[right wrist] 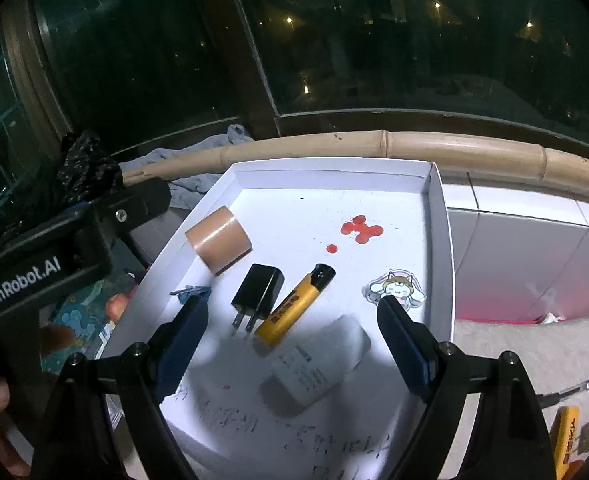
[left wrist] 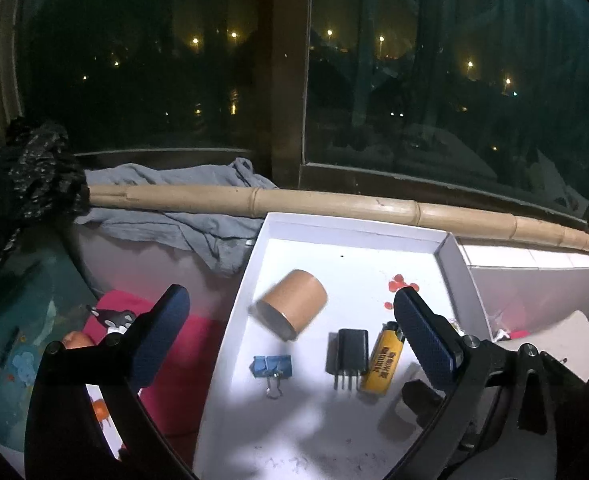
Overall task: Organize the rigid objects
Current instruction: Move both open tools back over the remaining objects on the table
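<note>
A white tray holds a brown tape roll, a blue binder clip, a black plug adapter, a yellow lighter, a white bottle and a dog sticker. The tape roll looks blurred in the left wrist view. My left gripper is open and empty above the tray's left part. My right gripper is open and empty above the lighter and bottle.
A bamboo pole and a grey cloth lie behind the tray along a dark window. A pink mat lies left of the tray. A pen and another yellow lighter lie at the right.
</note>
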`<state>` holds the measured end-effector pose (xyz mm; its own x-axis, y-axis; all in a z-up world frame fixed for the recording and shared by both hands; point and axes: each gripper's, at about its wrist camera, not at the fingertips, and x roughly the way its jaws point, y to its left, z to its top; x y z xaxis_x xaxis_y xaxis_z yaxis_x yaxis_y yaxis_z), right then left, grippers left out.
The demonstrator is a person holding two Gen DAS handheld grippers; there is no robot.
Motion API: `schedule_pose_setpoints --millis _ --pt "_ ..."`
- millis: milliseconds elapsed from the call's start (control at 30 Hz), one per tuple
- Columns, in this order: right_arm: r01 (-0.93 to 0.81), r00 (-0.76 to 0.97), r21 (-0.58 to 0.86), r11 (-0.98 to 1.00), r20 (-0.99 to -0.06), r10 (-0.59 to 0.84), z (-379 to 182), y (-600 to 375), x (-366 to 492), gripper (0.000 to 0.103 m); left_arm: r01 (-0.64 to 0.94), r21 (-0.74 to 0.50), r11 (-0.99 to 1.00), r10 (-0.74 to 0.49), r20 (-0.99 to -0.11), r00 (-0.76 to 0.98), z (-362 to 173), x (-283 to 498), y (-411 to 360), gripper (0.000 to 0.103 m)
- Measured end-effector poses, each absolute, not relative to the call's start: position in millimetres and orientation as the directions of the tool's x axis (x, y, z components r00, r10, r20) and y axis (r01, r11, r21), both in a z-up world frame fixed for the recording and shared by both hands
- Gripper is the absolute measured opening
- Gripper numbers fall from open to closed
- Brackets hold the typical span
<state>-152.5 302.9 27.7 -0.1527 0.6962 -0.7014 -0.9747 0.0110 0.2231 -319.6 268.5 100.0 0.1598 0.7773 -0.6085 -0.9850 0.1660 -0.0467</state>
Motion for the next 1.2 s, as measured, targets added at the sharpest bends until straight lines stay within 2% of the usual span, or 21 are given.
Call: schedule_pose_setpoints --millis 333,633,933,1067,1200 --pt "-0.978 -0.159 0.206 -0.027 -0.658 0.736 47.1 267.3 -153.8 0.087 -0.977 -0.111 0.180 0.781 -0.588 0.210 111.0 -327.2 232.2 0.103" --pt "-0.976 -0.108 0.215 0.023 -0.576 0.810 82.3 212.9 -109.2 0.087 -0.952 -0.180 0.248 0.803 -0.512 0.305 127.2 -328.8 186.8 0.103" --pt "-0.954 -0.004 0.260 0.152 -0.515 0.857 98.5 154.0 -35.2 0.087 -0.905 -0.190 0.380 0.733 -0.536 0.420 117.0 -290.4 158.9 0.103" --pt "-0.918 0.052 0.308 0.251 -0.535 0.843 88.2 133.3 6.8 0.087 -0.874 -0.203 0.442 0.681 -0.558 0.474 107.5 -265.7 152.3 0.103" --pt "-0.880 0.103 0.335 0.337 -0.559 0.823 76.7 116.6 39.5 0.087 -0.846 -0.164 0.508 0.635 -0.592 0.496 98.0 -239.5 145.9 0.103"
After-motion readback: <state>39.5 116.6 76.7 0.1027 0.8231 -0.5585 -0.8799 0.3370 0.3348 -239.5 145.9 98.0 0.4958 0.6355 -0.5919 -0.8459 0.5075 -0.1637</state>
